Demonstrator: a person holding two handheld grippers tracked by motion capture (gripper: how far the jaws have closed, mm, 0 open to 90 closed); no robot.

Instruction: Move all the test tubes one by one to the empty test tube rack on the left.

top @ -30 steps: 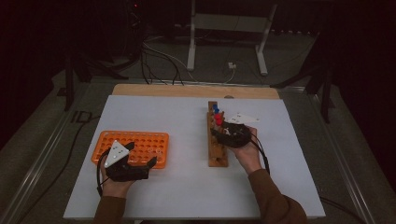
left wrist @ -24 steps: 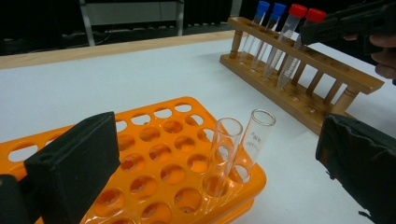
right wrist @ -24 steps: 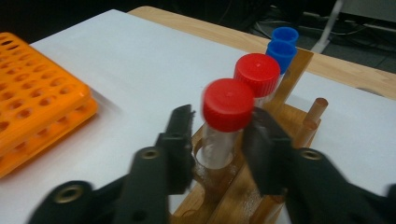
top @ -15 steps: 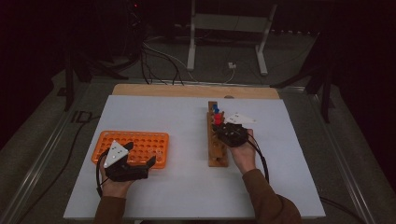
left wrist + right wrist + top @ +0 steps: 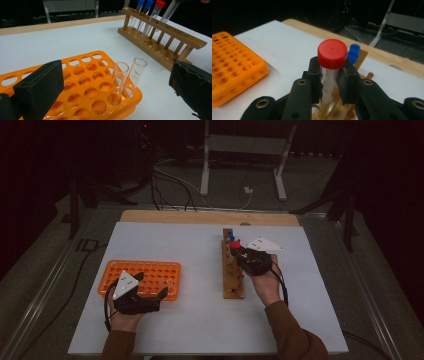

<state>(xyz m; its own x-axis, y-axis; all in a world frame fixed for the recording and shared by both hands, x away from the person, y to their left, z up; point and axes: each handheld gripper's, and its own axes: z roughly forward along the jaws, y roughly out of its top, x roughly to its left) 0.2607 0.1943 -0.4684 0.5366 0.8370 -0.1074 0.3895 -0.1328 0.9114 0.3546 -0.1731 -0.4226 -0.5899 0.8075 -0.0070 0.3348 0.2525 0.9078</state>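
My right gripper (image 5: 329, 75) is shut on a clear tube with a red cap (image 5: 331, 53), just under the cap. In the high view it (image 5: 238, 254) hangs over the far part of the wooden rack (image 5: 233, 279). In the left gripper view the held tube (image 5: 168, 14) tilts, with its lower end at the rack's top rail (image 5: 175, 33). Two blue-capped tubes (image 5: 139, 10) and a red-capped one (image 5: 156, 13) stand in that rack. My left gripper (image 5: 115, 85) is open wide around the near corner of the orange rack (image 5: 82, 82), which holds two uncapped glass tubes (image 5: 136, 75).
The white mat (image 5: 200, 250) covers the table, with a wooden strip (image 5: 165, 216) along its far edge. The orange rack (image 5: 150, 272) lies at the left and the wooden rack at the centre right. Cables and stand legs (image 5: 205, 170) are on the floor beyond.
My right gripper has closed on the red-capped tube and risen slightly with it. The left hand has stayed where it was.
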